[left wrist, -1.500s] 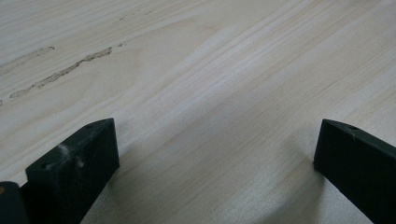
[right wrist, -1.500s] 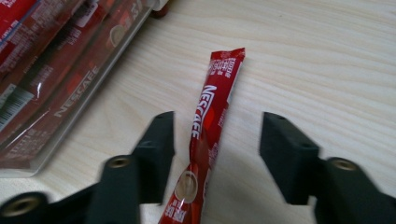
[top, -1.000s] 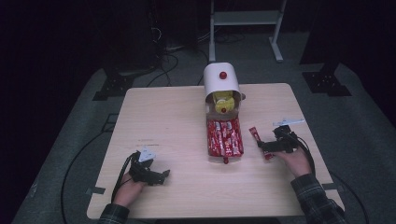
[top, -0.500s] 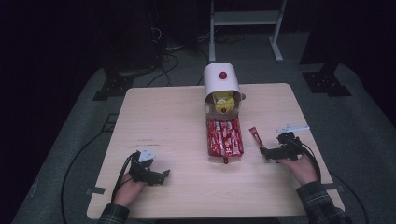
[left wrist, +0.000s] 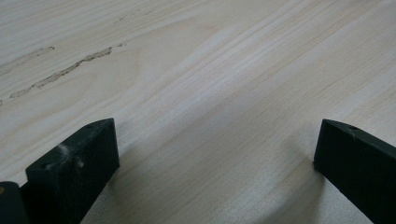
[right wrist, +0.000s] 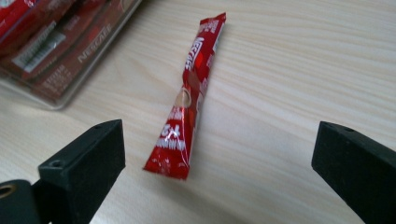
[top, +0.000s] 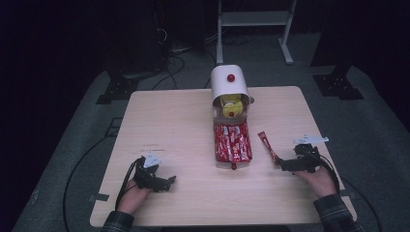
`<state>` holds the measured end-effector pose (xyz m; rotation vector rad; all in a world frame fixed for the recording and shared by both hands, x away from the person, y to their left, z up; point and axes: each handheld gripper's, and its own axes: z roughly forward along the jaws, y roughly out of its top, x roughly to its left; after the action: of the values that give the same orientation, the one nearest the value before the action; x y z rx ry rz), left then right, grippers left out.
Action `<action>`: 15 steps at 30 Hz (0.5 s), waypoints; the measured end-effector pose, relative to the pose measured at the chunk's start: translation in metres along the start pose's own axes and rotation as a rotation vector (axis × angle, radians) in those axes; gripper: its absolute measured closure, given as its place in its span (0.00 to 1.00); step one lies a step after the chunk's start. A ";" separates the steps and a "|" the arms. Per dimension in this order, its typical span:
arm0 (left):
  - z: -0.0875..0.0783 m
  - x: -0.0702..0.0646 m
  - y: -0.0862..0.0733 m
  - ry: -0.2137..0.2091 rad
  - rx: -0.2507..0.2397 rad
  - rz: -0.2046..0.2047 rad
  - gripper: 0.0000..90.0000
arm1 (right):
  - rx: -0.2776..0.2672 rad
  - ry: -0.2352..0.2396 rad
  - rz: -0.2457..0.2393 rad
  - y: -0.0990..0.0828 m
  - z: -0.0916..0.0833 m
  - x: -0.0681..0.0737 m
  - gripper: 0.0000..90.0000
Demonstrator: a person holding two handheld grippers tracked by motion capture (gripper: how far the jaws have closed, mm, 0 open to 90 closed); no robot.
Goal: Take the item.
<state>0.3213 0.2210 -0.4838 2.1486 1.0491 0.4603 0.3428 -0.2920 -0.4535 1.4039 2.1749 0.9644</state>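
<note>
Broadly, table holds a white dispenser feeding a tray of red sachets. One loose sachet lies beside it. Right gripper has just opened wide, empty, sachet ahead; left gripper open, empty. Risk: flat foil slips from the pads.

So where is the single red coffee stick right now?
In the high view, the red coffee stick lies flat on the table, right of the tray of sticks, just ahead of the open right gripper.
</note>
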 end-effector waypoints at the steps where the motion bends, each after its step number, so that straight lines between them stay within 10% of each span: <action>1: 0.000 0.000 0.000 0.000 0.001 0.001 0.00 | 0.001 -0.001 0.000 -0.001 -0.001 0.000 0.02; 15: 0.000 0.000 0.000 0.000 0.004 0.004 0.00 | 0.028 -0.013 -0.019 -0.035 -0.011 -0.004 0.02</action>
<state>0.3214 0.2213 -0.4836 2.1546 1.0462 0.4605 0.3153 -0.3085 -0.4714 1.3964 2.1966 0.9186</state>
